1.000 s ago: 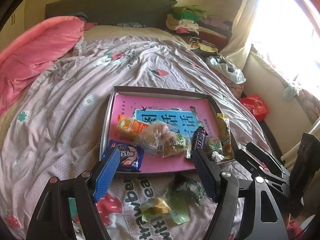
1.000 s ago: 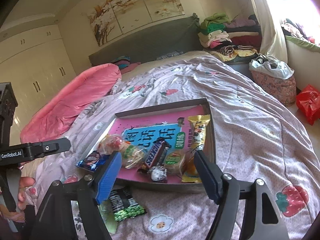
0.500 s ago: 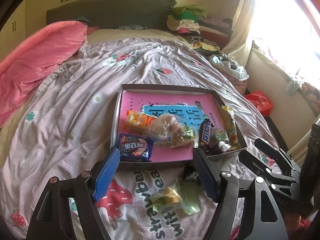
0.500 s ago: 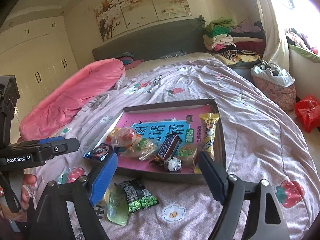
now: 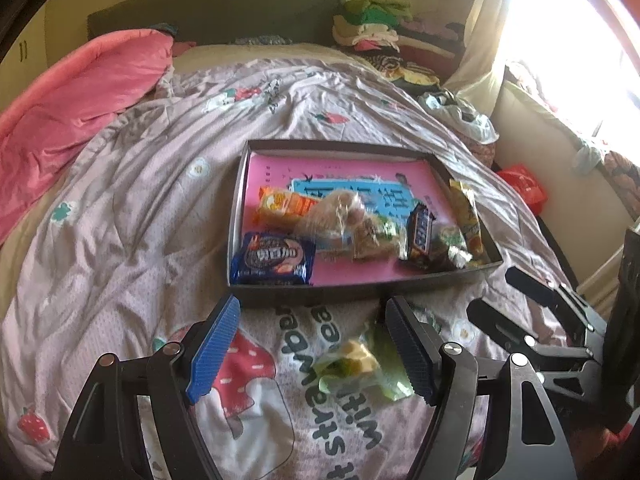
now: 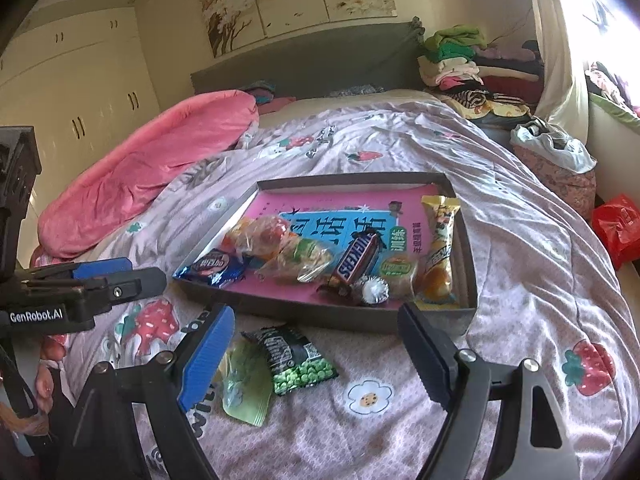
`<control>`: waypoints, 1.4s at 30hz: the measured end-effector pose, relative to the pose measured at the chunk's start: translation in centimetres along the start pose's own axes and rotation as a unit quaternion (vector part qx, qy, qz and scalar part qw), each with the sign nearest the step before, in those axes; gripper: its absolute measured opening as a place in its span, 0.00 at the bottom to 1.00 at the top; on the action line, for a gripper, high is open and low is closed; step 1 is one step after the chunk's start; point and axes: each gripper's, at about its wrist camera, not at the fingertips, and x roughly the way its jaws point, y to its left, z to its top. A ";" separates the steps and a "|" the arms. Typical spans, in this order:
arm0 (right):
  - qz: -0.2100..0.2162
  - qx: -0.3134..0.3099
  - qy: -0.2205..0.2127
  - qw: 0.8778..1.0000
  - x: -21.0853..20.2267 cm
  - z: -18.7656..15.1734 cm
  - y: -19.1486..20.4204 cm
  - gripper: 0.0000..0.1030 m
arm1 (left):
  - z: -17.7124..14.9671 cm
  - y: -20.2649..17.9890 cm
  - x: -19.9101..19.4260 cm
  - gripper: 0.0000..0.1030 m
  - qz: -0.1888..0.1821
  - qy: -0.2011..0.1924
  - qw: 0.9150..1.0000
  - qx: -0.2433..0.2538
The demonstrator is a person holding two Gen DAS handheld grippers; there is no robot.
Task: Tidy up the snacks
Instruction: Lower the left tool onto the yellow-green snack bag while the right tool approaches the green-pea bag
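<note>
A dark shallow tray [image 5: 304,295] [image 6: 352,317] with a pink book lining it lies on the bedspread. It holds a blue cookie pack [image 5: 274,258] [image 6: 211,267], an orange packet [image 5: 280,206], clear bags [image 6: 294,254], a Snickers bar [image 6: 357,258] [image 5: 418,236] and a yellow packet [image 6: 439,254]. In front of the tray lie a black-and-green pea packet [image 6: 298,362] and a pale green packet [image 5: 356,366] [image 6: 244,386]. My left gripper [image 5: 312,344] [image 6: 100,280] hovers open over the pale green packet. My right gripper [image 6: 316,332] [image 5: 536,320] stands open above the pea packet, touching nothing.
A pink quilt [image 6: 160,168] is heaped at the far left of the bed. Folded clothes [image 6: 456,56] pile at the headboard's right. A red bag [image 6: 618,224] and a white bag [image 6: 552,144] sit on the floor at the right. A person's hand [image 6: 40,384] shows lower left.
Both grippers have drawn back a little from the tray, so it sits higher in the views. The right gripper's jaws have widened. The loose packets now show fully between the fingers.
</note>
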 end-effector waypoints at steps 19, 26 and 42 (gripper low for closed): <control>-0.005 -0.021 0.042 0.999 1.8 -1.3 1.1 0.81 | -3.4 1.8 1.7 0.74 -0.011 0.051 0.999 -0.007; -0.009 -0.034 0.060 0.998 2.6 -1.9 1.2 0.81 | -4.2 0.9 3.0 0.74 -0.037 0.075 0.997 -0.005; -0.006 -0.054 0.099 0.994 5.5 -2.6 0.1 0.81 | -4.6 -1.2 5.5 0.74 -0.050 0.102 0.994 0.008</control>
